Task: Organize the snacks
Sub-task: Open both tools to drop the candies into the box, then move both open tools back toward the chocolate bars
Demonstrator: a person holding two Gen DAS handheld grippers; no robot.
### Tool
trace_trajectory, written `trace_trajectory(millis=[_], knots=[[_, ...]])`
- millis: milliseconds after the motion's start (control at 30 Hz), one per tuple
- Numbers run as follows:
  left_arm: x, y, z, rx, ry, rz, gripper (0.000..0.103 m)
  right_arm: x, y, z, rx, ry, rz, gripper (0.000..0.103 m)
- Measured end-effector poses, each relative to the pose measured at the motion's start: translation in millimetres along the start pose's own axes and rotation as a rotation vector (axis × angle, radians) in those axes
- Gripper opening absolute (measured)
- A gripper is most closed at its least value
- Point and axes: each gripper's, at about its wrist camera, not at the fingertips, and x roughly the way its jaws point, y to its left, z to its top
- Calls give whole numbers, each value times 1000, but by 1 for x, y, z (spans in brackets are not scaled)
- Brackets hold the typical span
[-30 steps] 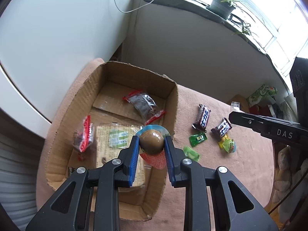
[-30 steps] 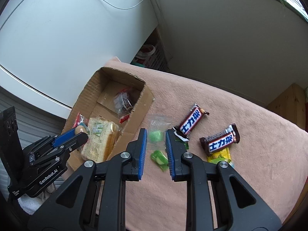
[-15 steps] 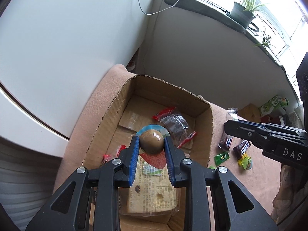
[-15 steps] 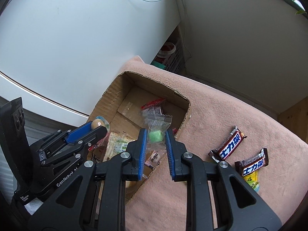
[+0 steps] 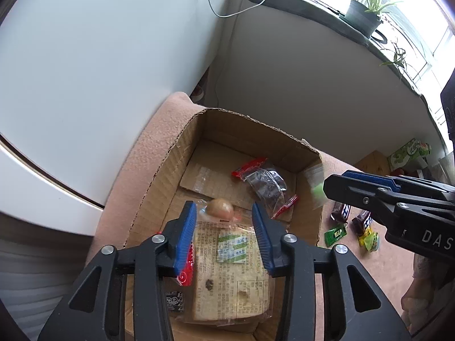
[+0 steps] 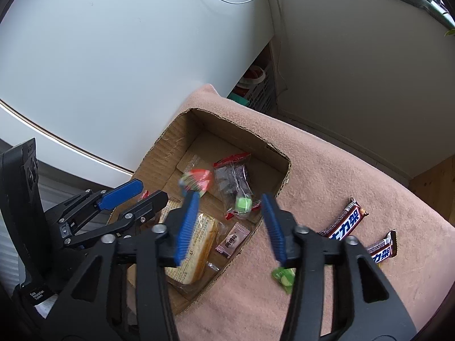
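Releasing: both hand-held grippers hang above the cardboard box (image 5: 159,176), jaws opening, and nothing is pressed between the pads of either.
Left hand-held gripper (image 5: 224,236): jaws parting; the packaged brown egg (image 5: 220,209) is free of the pads and lies in the box at the far edge of the bread pack.
Right hand-held gripper (image 6: 231,227): jaws parting; the green candy in its clear wrapper (image 6: 242,204) is blurred between and beyond the fingers, over the dark dried-fruit packet, apparently dropping into the box.
Box contents: a wrapped bread slice (image 5: 230,272) at the near end, a dark dried-fruit packet with red ends (image 5: 264,183) toward the far right corner, a small pink sachet (image 6: 233,240) by the right wall, a red wrapper (image 5: 186,267) by the left wall.
Outside the box: on the pink cloth-covered worktop (image 6: 327,170) to the right of the box lie two chocolate bars (image 6: 345,223), a green gummy packet (image 6: 284,277), and a yellow-green candy (image 5: 369,240).
Handling: judged light throughout; the egg is rounded and slick in film, best pinched across its middle; the bars are stiff, best taken across the narrow width; the small candies have crinkly, slippery wrappers, so pinch the body, not the loose wrapper ends.
Progress: several snacks boxed, four left on the cloth.
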Motion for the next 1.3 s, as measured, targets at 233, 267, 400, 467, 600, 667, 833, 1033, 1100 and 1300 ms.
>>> trace_trajectory(millis=[233,267,400,467,600,667,833,1033,1100,1300], knots=[[-3,0,-1,1,-2,10,41,-10,-1,0,2,-33,-17,73],[-3,0,-1,1,-2,12,42,-12,-2,0,2,-39,-19,74],[-7,-4,-2,10,-13,14,51,-20,-7,-3,5,-53,-32,77],[-9,-7,-3,16,-16,12,51,-24,-12,-5,11,-58,-39,78],[-14,-14,-4,27,-27,8,59,-33,-24,-10,31,-67,-48,78],[-17,-18,-5,34,-34,2,59,-38,-32,-13,39,-74,-50,78],[-23,-27,-9,45,-43,-23,59,-58,-57,-24,75,-98,-62,78],[-28,-42,-14,60,-47,-69,59,-84,-98,-41,139,-120,-83,78],[-30,-50,-17,68,-47,-82,59,-92,-113,-48,162,-125,-96,78],[-33,-76,-29,100,-34,-136,59,-103,-153,-71,222,-118,-132,78]])
